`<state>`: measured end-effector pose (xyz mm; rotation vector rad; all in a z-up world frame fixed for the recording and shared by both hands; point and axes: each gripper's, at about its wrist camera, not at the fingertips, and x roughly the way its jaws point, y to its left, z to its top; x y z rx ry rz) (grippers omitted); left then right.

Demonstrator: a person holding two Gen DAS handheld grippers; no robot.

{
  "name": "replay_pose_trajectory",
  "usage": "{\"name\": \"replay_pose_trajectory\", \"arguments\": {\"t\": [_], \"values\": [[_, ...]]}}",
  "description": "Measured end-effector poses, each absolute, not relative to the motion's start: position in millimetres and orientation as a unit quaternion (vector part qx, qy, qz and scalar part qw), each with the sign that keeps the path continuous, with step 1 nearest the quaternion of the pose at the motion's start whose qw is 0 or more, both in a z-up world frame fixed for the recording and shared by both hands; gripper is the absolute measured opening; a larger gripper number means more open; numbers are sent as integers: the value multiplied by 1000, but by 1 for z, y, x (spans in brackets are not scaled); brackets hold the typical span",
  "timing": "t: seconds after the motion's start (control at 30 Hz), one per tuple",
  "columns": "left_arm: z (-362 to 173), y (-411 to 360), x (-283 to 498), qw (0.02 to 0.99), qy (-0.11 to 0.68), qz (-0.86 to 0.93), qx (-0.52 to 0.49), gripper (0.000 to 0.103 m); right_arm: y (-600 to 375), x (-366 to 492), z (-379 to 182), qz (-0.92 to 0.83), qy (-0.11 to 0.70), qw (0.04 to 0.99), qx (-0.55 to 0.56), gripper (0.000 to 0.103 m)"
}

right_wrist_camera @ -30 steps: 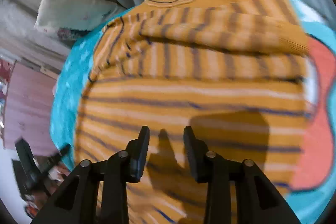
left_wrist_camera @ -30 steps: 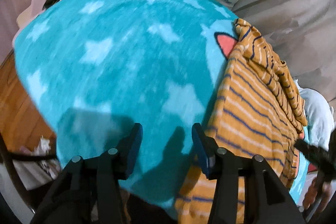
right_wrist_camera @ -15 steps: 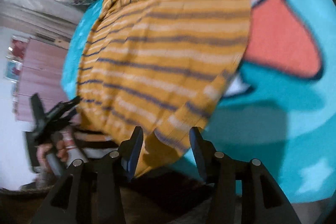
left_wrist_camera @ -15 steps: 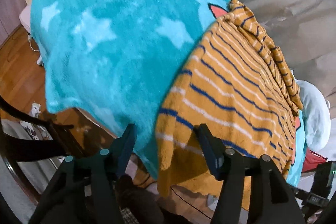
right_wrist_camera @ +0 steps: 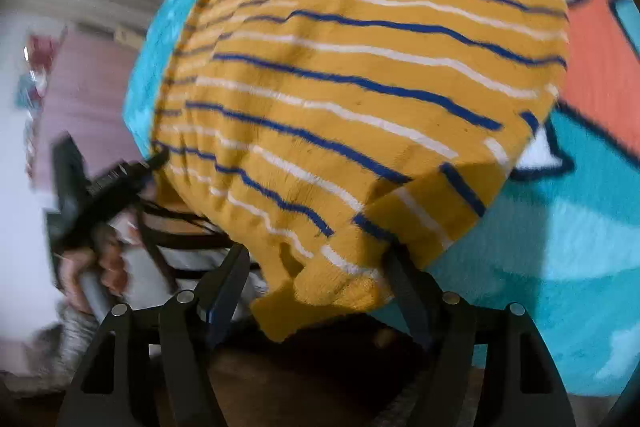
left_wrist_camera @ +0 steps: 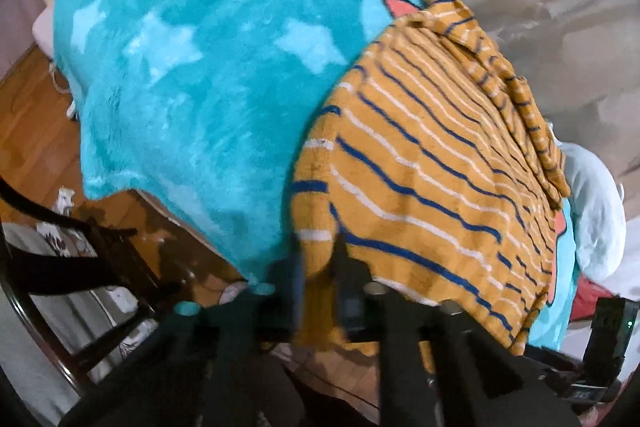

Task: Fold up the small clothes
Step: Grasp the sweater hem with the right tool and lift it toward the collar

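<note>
Sweater: mustard knit sweater with blue and white stripes (left_wrist_camera: 420, 163) — spread on turquoise star-print fleece blanket (left_wrist_camera: 192, 59)
Left gripper (left_wrist_camera: 318, 267): closing, pinching its hem corner
Right gripper (right_wrist_camera: 316, 275): opening, other corner between jaws, ungripped
Progress: early — body fold ahead

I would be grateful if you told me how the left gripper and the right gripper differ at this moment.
The left gripper is closing its jaws on the near hem corner of the striped sweater; the right gripper is opening its jaws wide, the opposite hem corner lying loose between them. The left gripper looks blurred, the right gripper sharp. Both point down at the sweater's near hem, where it overhangs the turquoise blanket.
</note>
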<state>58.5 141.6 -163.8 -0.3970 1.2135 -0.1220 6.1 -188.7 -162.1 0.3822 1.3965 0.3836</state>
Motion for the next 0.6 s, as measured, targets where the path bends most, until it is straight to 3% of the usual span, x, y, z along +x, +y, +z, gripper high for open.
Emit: {"name": "replay_pose_trajectory", "arguments": {"t": [0.03, 0.1, 0.13, 0.2, 0.23, 0.27, 0.33, 0.6], "values": [[-163, 141, 59, 802, 566, -56, -183, 11, -184, 5, -161, 169, 636, 738, 150, 70], [-164, 137, 60, 803, 567, -57, -175, 11, -178, 2, -159, 150, 635, 751, 100, 43], [-165, 137, 60, 803, 567, -57, -175, 12, -180, 1, -159, 146, 633, 755, 86, 37], [-166, 139, 61, 802, 564, -59, -188, 19, -192, 0, -160, 152, 628, 755, 111, 17], [-167, 139, 61, 801, 563, -63, -193, 21, -200, 0, -162, 159, 624, 752, 137, 13], [-166, 139, 62, 802, 563, -64, -189, 21, -209, -1, -164, 165, 617, 750, 168, 9], [-163, 140, 60, 805, 564, -54, -176, 11, -224, -3, -163, 178, 602, 746, 223, 8], [-120, 141, 39, 813, 535, -74, -218, 10, -263, -21, -139, 234, 544, 733, 335, 7]]}}
